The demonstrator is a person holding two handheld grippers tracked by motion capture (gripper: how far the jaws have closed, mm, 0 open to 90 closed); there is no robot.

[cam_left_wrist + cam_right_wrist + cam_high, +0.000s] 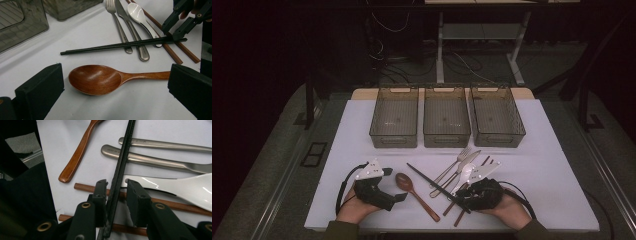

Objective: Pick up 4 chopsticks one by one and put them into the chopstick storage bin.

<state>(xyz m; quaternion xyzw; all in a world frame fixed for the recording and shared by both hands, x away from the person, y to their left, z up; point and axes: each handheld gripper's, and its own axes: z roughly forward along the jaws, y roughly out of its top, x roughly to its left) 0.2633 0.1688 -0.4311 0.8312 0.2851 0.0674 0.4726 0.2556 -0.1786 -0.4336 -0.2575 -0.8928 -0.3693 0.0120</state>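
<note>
A brown wooden spoon [412, 187] [100, 78] lies on the white table between the wide jaws of my left gripper [399, 196] [115, 85], which is open and touches nothing. Black chopsticks [432, 181] [123, 152] lie slanted across a metal fork [117, 22], a knife [130, 25] and a white spoon [180, 187]. My right gripper [458, 197] [116, 192] straddles their near end. One pad sits against them and a gap shows at the other. Two brown chopsticks [82, 187] lie under it.
Three see-through bins [394, 142] [446, 142] [497, 142] stand in a row at the back of the white table [542, 165]. The table's front edge runs just below both hands. Desk legs and cables show on the dark floor beyond.
</note>
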